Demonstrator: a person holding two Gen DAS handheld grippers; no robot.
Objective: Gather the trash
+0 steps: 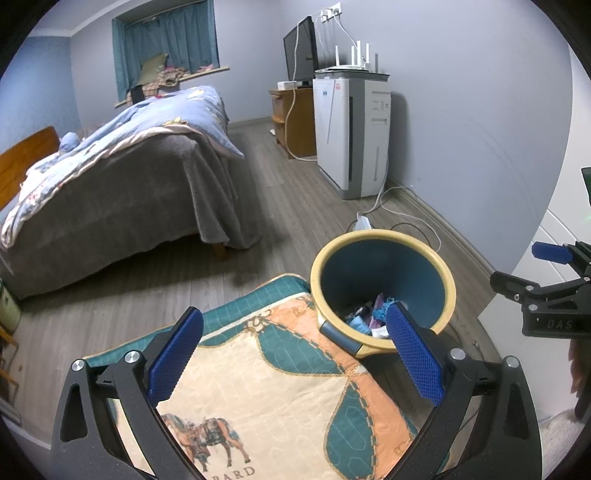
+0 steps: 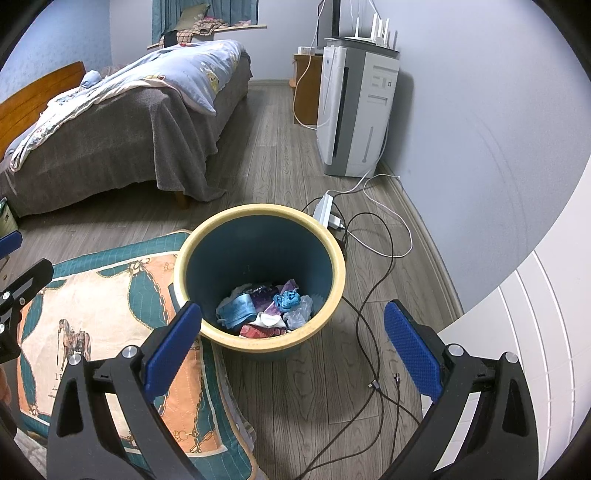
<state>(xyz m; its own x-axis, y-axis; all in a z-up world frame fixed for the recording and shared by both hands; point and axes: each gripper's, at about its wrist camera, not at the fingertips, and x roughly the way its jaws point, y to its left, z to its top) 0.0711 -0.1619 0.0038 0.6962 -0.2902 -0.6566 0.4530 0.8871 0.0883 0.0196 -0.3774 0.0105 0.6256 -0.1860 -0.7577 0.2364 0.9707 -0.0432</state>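
Nearest, both grippers hang w/ nothing between the pads. Left gripper [image 1: 295, 354] has its jaws spread wide over a quilted mat [image 1: 280, 387] w/ a horse print & teal-orange pattern; its right pad overlaps the near rim of the bin in the left wrist view, contact can't be told. Right gripper [image 2: 291, 350] is likewise wide apart, above bare wood floor [image 2: 288, 387] just this side of the bin, left pad over the mat edge. In the left wrist view the right gripper also shows at the far right edge, only partly in frame.

Trash bin [image 2: 260, 336] – yellow rim, dark blue inside – stands upright on the floor, touching or just beside the mat's corner. Trash [image 2: 266, 310] lies in its bottom: crumpled blue, purple, white & red bits, approx 1 layer deep.

Right of the bin, 2 dark cables [image 2: 373, 369] w/ loose plug ends trail over the floor; behind it a white power strip [image 2: 323, 210] w/ white cords looping by the baseboard.

Farther back, a white air purifier [image 2: 354, 110] stands against the wall, a router [image 2: 380, 31] w/ antennas on top. Left side – a bed [image 2: 122, 122] w/ grey cover and blue duvet. Beyond, a wooden cabinet [image 1: 295, 118] w/ a monitor [image 1: 301, 51], and a curtained window [image 1: 166, 40].
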